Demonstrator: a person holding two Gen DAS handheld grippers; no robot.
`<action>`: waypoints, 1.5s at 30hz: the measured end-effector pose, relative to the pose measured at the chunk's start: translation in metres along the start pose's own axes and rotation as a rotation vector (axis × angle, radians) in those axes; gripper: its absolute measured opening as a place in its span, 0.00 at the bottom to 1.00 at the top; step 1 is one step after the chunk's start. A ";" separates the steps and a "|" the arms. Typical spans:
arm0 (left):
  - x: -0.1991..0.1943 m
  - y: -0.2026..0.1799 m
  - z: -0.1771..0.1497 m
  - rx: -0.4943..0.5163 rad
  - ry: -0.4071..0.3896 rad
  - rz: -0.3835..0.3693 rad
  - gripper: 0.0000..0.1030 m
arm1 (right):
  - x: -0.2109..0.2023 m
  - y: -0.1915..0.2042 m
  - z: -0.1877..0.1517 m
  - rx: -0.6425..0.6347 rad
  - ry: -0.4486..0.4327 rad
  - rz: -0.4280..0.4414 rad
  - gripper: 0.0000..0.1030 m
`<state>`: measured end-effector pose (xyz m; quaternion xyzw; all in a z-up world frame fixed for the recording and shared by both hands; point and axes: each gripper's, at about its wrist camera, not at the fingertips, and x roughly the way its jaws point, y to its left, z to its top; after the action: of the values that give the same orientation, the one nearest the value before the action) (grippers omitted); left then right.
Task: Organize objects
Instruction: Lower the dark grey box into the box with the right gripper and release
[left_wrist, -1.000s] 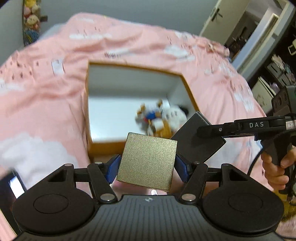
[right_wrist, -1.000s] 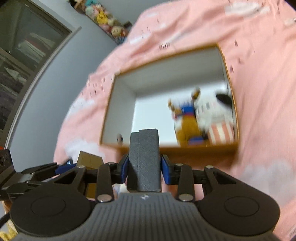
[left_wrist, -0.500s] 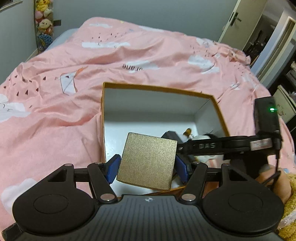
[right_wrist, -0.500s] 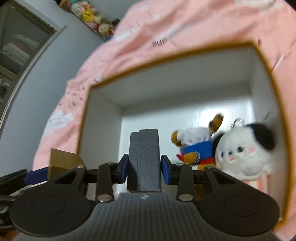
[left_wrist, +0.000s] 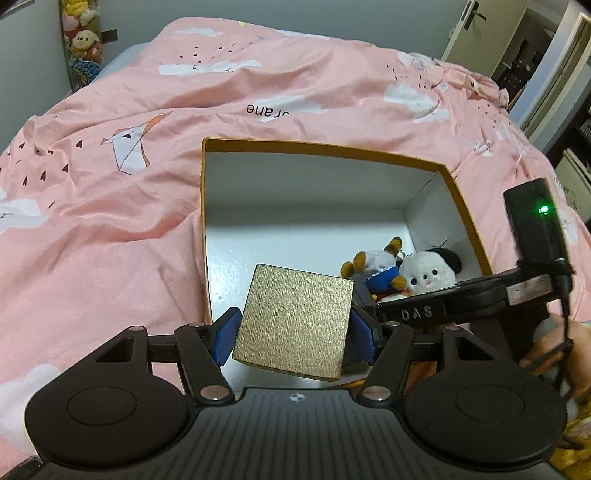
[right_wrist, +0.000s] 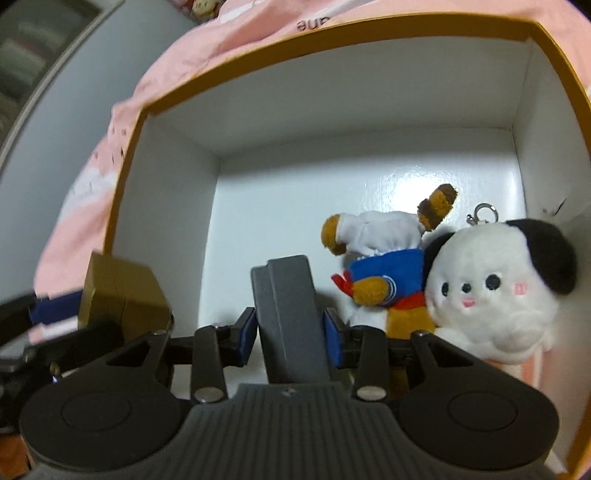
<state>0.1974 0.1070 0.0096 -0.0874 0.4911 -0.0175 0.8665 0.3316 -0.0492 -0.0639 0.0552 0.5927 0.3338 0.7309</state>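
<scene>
Pink bed under white-lined box, frame centre. Left gripper jaws clamping gold box; right gripper jaws clamping grey case lower centre, beside plush toys.

A pink duvet with white clouds covers the bed. Grey walls stand behind it. A white door stands far right.
</scene>
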 end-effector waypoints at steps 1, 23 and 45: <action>0.001 -0.001 0.000 0.005 0.003 0.006 0.70 | -0.002 0.003 -0.001 -0.023 0.006 -0.015 0.43; 0.017 -0.007 0.001 0.044 0.056 0.084 0.70 | -0.009 0.001 -0.002 -0.024 0.105 -0.022 0.41; 0.028 -0.012 0.005 0.042 0.118 0.130 0.70 | 0.001 -0.008 -0.003 -0.126 0.148 -0.064 0.15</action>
<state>0.2172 0.0928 -0.0093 -0.0363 0.5455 0.0234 0.8370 0.3324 -0.0555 -0.0698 -0.0343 0.6242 0.3501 0.6976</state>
